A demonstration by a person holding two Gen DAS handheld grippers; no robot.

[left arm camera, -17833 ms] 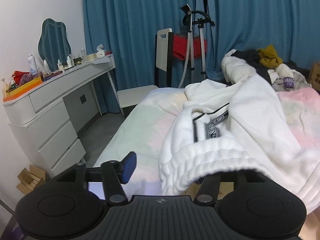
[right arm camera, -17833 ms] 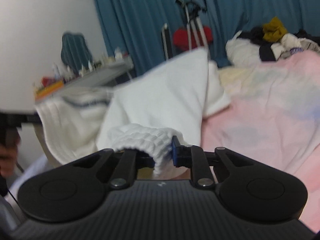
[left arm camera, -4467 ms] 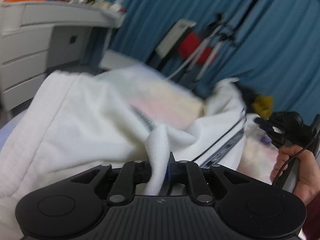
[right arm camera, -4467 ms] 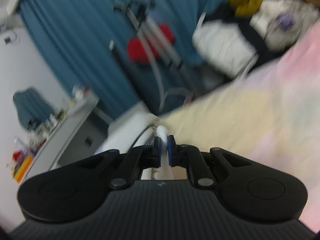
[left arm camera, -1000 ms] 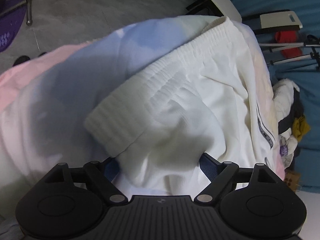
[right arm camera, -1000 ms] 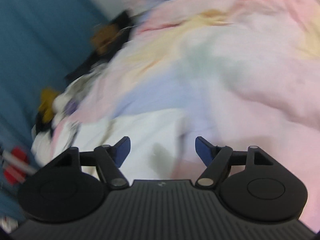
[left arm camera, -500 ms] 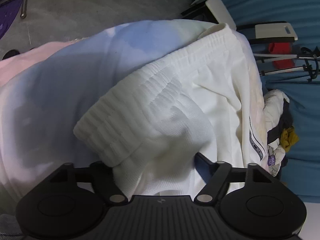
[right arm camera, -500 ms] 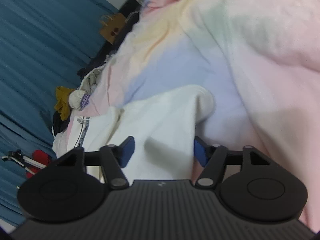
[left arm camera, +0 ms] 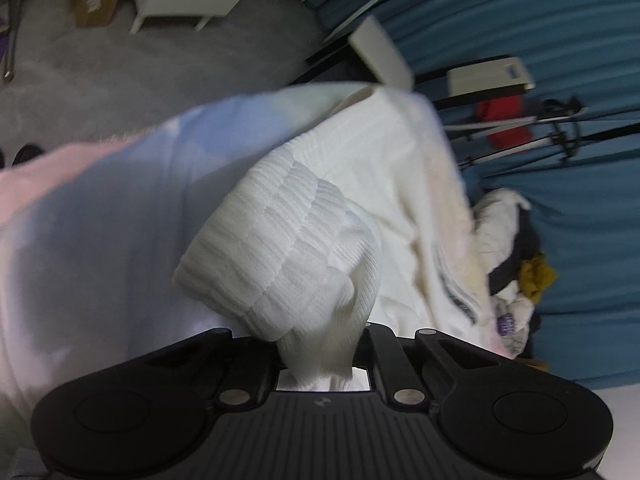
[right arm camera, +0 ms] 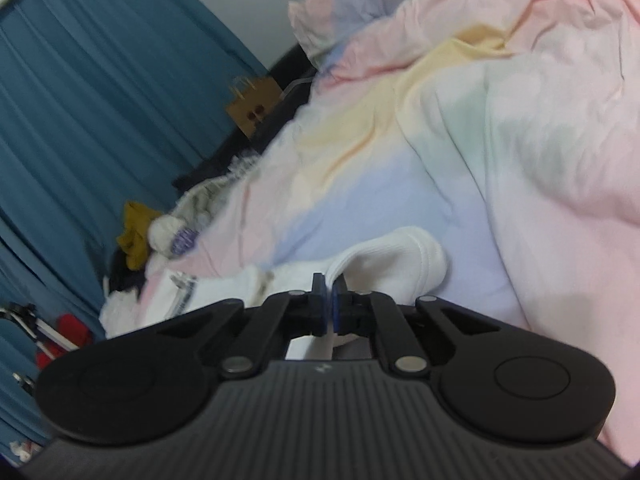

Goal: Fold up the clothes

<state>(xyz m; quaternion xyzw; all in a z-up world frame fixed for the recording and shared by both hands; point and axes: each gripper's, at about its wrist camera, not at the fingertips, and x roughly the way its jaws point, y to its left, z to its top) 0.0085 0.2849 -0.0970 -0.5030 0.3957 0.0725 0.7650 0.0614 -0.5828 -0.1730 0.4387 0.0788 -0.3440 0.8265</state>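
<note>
left tongs [left arm camera: 320, 344] clamped on ribbed hem of white garment [left arm camera: 392, 200], which runs far-right across bed [left arm camera: 88, 216] | right tongs [right arm camera: 330, 304] pinched on its cuff [right arm camera: 404, 260], garment trailing left | half a second ago both sets stood apart; now gripping, hem bunched up

A home bedroom: pastel duvet [right arm camera: 460, 152], blue curtains [right arm camera: 100, 92], heaped laundry [left arm camera: 516, 256].
</note>
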